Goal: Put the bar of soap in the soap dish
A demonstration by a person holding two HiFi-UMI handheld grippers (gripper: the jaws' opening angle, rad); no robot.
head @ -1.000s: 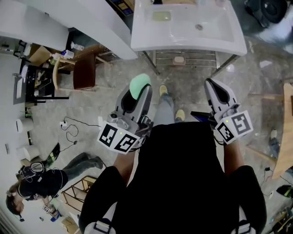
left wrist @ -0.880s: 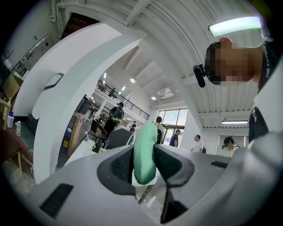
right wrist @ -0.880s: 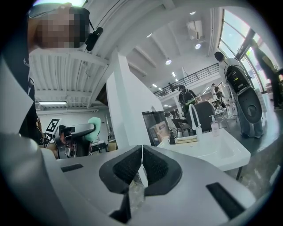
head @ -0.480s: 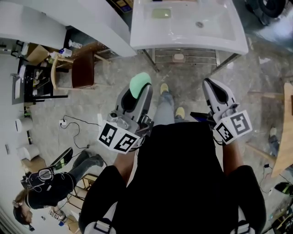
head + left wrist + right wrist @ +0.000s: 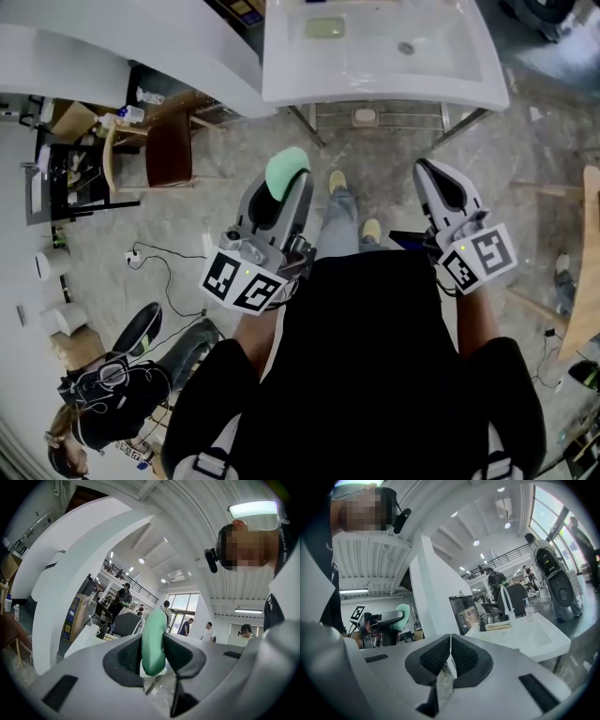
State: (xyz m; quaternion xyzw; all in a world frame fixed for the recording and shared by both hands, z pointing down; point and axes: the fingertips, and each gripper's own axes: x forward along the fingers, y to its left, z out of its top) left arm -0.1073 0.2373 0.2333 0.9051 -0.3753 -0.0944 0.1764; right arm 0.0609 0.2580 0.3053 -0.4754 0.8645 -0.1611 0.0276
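White washbasin (image 5: 441, 77), brown chair (image 5: 171, 150), crouching person (image 5: 112, 389)

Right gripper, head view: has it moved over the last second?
No. The right gripper sits at the same gap below the sink front rim as before, still beside the shoe, jaws together.

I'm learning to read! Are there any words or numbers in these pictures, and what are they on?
No word or number here can be read.
On the left cube: black-and-white square markers only, no letters.
On the right cube: the same kind of markers, no letters.
On the box: blue and yellow print, too small and blurred to read.
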